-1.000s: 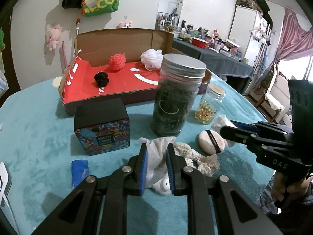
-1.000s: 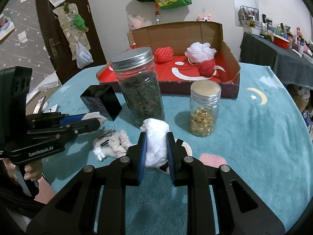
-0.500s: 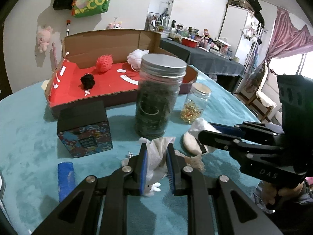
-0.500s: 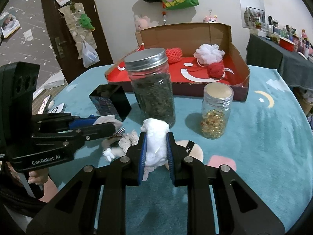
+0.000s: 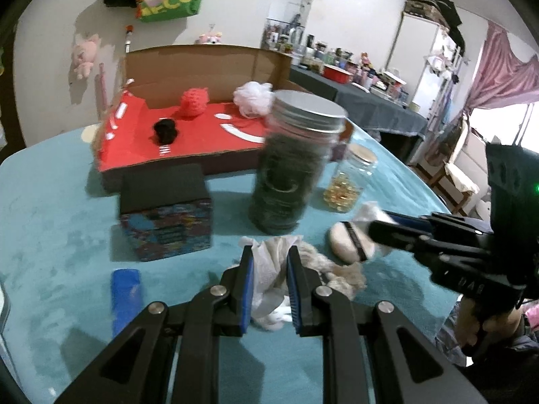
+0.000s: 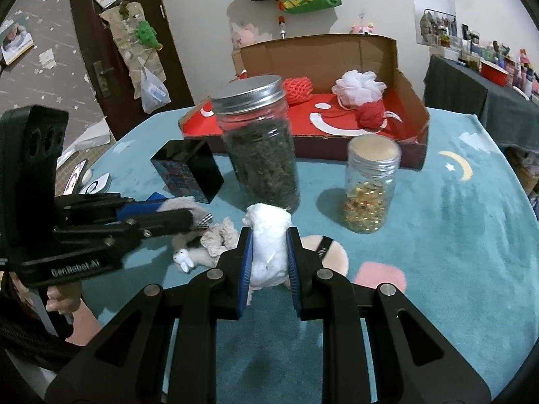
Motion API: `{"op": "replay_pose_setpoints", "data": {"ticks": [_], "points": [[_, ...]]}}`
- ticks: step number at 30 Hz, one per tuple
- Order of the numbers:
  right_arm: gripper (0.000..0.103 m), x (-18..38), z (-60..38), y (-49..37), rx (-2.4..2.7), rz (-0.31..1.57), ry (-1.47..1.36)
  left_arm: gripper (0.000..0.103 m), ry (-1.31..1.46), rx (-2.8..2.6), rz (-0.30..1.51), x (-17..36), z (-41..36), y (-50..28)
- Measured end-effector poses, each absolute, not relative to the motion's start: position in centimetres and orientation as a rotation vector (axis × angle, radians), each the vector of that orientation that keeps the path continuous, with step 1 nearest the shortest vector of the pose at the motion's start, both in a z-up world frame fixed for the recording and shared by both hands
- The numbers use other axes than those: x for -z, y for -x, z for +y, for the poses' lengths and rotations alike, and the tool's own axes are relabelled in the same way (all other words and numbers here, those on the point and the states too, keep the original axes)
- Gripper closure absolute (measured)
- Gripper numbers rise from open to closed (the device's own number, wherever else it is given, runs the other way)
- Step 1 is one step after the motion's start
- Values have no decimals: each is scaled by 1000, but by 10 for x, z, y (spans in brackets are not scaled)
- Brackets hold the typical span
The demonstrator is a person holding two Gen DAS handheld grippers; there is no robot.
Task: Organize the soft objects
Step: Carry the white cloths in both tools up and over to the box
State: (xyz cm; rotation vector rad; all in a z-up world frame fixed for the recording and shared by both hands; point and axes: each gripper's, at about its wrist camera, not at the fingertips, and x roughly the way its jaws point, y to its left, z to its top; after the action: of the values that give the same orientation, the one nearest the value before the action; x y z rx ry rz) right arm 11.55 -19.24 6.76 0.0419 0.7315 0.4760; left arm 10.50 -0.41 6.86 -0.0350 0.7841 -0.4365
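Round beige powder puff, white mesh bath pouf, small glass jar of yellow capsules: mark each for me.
Round beige powder puff (image 6: 331, 256): right wrist view, bare right half.
White mesh bath pouf (image 6: 358, 87): right wrist view, centre.
Small glass jar of yellow capsules (image 6: 369, 188): right wrist view, glass body.

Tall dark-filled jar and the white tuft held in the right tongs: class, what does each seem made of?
Tall dark-filled jar: clear glass, probably, glossy and see-through, with a ridged silvery metal lid. White tuft: cotton-like fibre, matte and fuzzy-edged, squeezed between the right tongs.

A fuzzy teal tablecloth (image 6: 438, 222) held a clear glass jar (image 6: 261, 155) with a brushed metal lid (image 6: 249, 94), beside a matt cardboard box (image 6: 320, 57).
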Motion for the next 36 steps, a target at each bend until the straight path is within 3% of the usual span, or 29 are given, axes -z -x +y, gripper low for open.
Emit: {"op": "replay_pose_setpoints", "data": {"ticks": [19,36], "points": [[84,-59,-261,-134,-345,768,-121,84,84,263,805,-69,74,-123],[84,-57,-288,-185,-411,821,-131,84,-33,261,818,-59,106,-168]]}}
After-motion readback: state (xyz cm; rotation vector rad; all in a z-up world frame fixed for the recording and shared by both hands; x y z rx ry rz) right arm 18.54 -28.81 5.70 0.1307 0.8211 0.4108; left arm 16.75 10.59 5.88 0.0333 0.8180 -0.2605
